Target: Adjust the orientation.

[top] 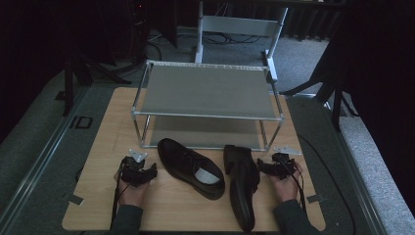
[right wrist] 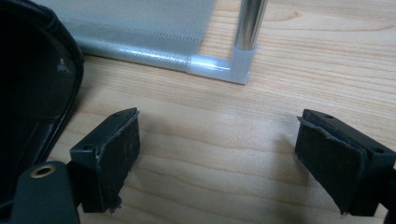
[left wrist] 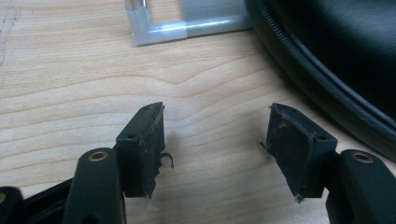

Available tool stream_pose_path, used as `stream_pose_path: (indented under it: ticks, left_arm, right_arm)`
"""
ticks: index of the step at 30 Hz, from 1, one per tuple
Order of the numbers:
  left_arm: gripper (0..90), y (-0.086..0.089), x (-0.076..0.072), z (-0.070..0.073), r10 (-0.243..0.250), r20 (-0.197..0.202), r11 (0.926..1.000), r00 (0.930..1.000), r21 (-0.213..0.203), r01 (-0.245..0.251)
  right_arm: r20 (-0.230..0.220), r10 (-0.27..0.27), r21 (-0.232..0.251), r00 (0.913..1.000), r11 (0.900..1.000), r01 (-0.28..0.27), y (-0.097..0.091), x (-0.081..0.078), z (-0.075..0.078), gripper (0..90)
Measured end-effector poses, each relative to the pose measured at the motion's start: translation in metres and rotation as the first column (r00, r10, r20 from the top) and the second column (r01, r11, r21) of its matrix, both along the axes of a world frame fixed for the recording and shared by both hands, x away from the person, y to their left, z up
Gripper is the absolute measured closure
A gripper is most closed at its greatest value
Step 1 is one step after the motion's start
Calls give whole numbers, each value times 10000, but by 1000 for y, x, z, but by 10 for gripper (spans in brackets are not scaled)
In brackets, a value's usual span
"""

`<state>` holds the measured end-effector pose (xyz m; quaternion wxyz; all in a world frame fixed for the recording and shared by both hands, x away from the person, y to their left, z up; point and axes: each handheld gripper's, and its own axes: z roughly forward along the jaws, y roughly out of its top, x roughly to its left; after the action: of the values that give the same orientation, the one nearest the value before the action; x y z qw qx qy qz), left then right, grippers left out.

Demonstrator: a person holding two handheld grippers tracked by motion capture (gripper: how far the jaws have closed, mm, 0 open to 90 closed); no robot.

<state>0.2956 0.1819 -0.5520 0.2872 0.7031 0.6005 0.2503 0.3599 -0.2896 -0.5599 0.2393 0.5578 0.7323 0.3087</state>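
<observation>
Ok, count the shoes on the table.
2. One black dress shoe lies angled by the left gripper; the other shoe lies lengthwise beside the right gripper.

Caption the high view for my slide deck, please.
Two black shoes before a shelf rack, open grippers at each side.

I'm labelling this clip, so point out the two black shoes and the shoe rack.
left shoe (top: 192, 167), high view, on its laces.
right shoe (top: 242, 183), high view, on its upper.
shoe rack (top: 205, 90), high view, on its top shelf.
</observation>
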Motion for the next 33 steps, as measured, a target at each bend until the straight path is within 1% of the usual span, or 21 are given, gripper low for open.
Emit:
stream_pose_path:
  ticks: [3,4,5,7,8,9,13,14,16,17,20,21,22,25,27,28,29,30,31,32,33]
  left_arm:
    - [381,-1,-3,4,-102,170,9999,9998,-111,104]
    - [380,-3,-9,10,-301,365,9989,9989,-345,313]
    - [376,-3,-9,10,-301,365,9989,9989,-345,313]
    - [374,-6,-17,18,-450,647,9973,9969,-558,486]
    - [374,-12,-23,28,-650,976,9936,9931,-860,735]
    - [372,-12,-23,28,-650,976,9936,9931,-860,735]
    - [359,-28,-33,45,-1231,1397,9860,9825,-948,1370]
    - [348,-37,-37,51,-1457,1528,9826,9775,-927,1610]
    - [338,-37,-37,51,-1457,1528,9826,9775,-927,1610]
    - [327,-51,-43,61,-1836,1704,9763,9681,-835,1999]
    - [301,-65,-48,72,-2151,1918,9692,9576,-783,2334]
    - [292,-65,-48,72,-2151,1918,9692,9576,-783,2334]
    - [275,-73,-49,79,-2327,1923,9637,9534,-863,2526]
    - [227,-87,-45,81,-2477,1801,9602,9520,-855,2660]
    - [190,-96,-39,78,-2716,1621,9552,9487,-746,2862]
    - [175,-96,-39,78,-2716,1621,9552,9487,-746,2862]
    - [159,-103,-30,71,-2757,1446,9549,9503,-722,2880]
    - [154,-103,-30,71,-2757,1446,9549,9503,-722,2880]
    - [151,-107,-24,66,-2791,1331,9520,9510,-909,2922]
    - [149,-107,-24,66,-2791,1331,9520,9510,-909,2922]
    - [149,-110,-21,63,-2763,1342,9544,9516,-780,2881]
  right_arm:
    - [3,7,-2,10000,10000,-7,0,0,0,135]
    - [4,9,0,10000,10000,-9,0,0,0,135]
    - [4,9,0,10000,10000,-9,0,0,0,135]
    - [6,8,-2,10000,10000,-8,0,0,0,135]
    - [6,6,-1,10000,10000,-6,0,-1,0,135]
    - [6,6,-1,10000,10000,-6,0,-1,0,135]
    - [5,4,0,10000,10000,-4,0,-1,0,135]
    - [7,7,0,10000,10000,-7,0,-1,0,135]
    - [8,7,-2,10000,10000,-7,0,-1,0,135]
    - [6,5,0,10000,10000,-5,0,-1,0,135]
    - [8,0,11,10000,10000,0,0,-1,0,135]
    - [8,0,11,10000,10000,0,0,-1,0,135]
    - [9,-4,12,10000,10000,4,0,-1,0,135]
    - [7,-2,12,10000,10000,2,0,-1,0,135]
    - [8,-4,14,10000,10000,4,0,-1,0,135]
    - [7,-13,14,10000,10000,13,0,-1,0,135]
    - [9,-21,11,10000,10000,21,0,-1,0,135]
    - [9,-21,11,10000,10000,21,0,-1,0,135]
    - [11,-26,11,10000,10000,26,0,-1,0,135]
    - [11,-24,11,10000,10000,24,0,-1,0,135]
    - [10,-28,19,10000,10000,28,0,-1,0,135]
